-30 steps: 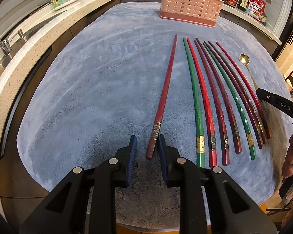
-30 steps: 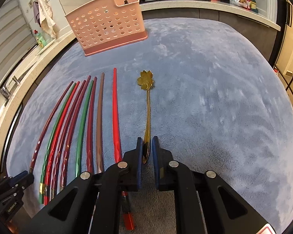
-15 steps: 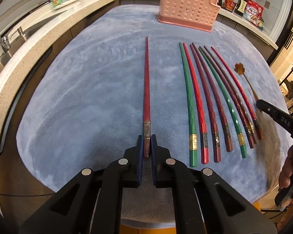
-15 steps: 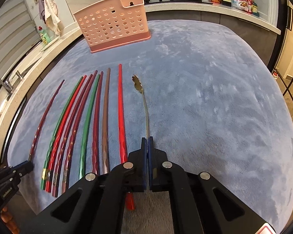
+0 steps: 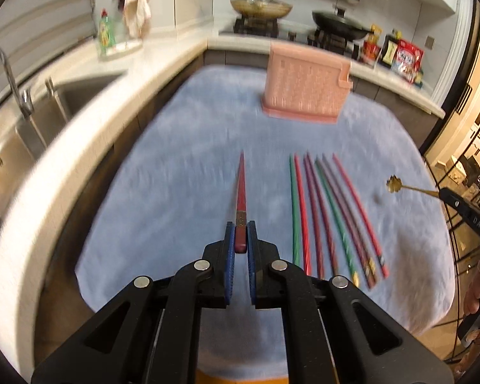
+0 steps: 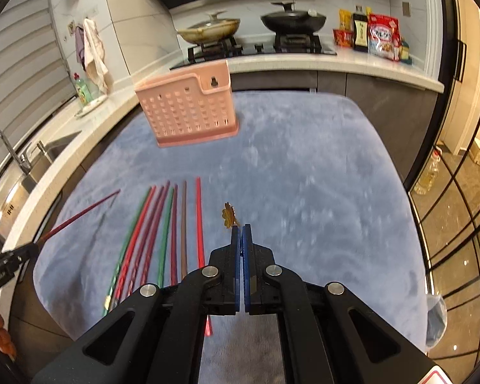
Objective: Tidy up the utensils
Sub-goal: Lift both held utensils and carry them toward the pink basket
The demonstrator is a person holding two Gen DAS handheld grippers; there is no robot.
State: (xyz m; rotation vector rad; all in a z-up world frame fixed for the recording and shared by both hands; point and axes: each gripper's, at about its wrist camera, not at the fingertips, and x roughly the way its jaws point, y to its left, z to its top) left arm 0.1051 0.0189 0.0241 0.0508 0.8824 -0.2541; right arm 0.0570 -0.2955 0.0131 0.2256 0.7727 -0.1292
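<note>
Both utensils have come up off the blue mat (image 6: 304, 166) since a moment ago. One red chopstick (image 5: 241, 188) is pinched at its butt end between the left gripper's (image 5: 241, 240) blue pads, its tip pointing ahead toward the pink holder (image 5: 304, 92). In the right gripper (image 6: 242, 233), closed tight, a gold flower spoon (image 6: 228, 218) juts forward above the mat. Seven chopsticks (image 6: 163, 233) lie side by side below, between the two raised, level grippers.
</note>
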